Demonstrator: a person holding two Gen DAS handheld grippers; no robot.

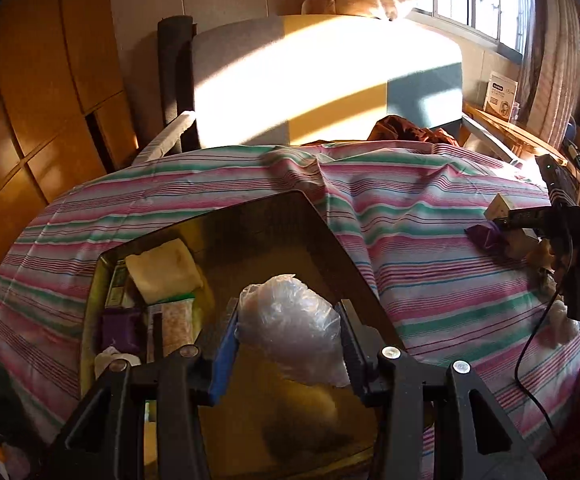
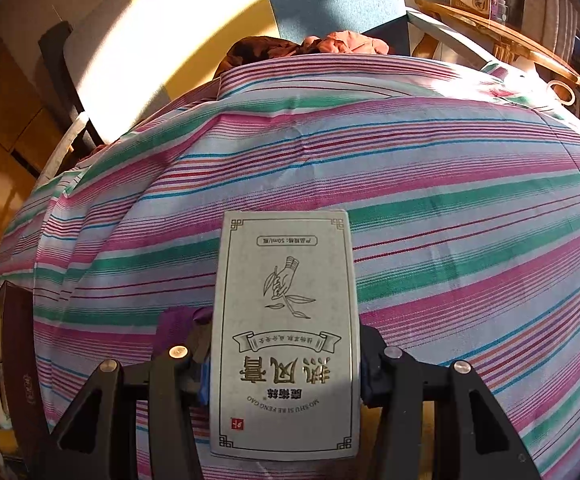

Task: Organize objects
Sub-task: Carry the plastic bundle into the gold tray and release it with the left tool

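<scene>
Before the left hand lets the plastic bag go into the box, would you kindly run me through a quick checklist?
1. Left gripper jaws closed on crumpled plastic bag: ok.
2. Bag over open cardboard box: ok.
3. Free space in box below bag: ok; contents sit at its left side.
4. Right gripper holds grey carton: ok.
5. Purple packet left on striped sheet: not ok.
</scene>
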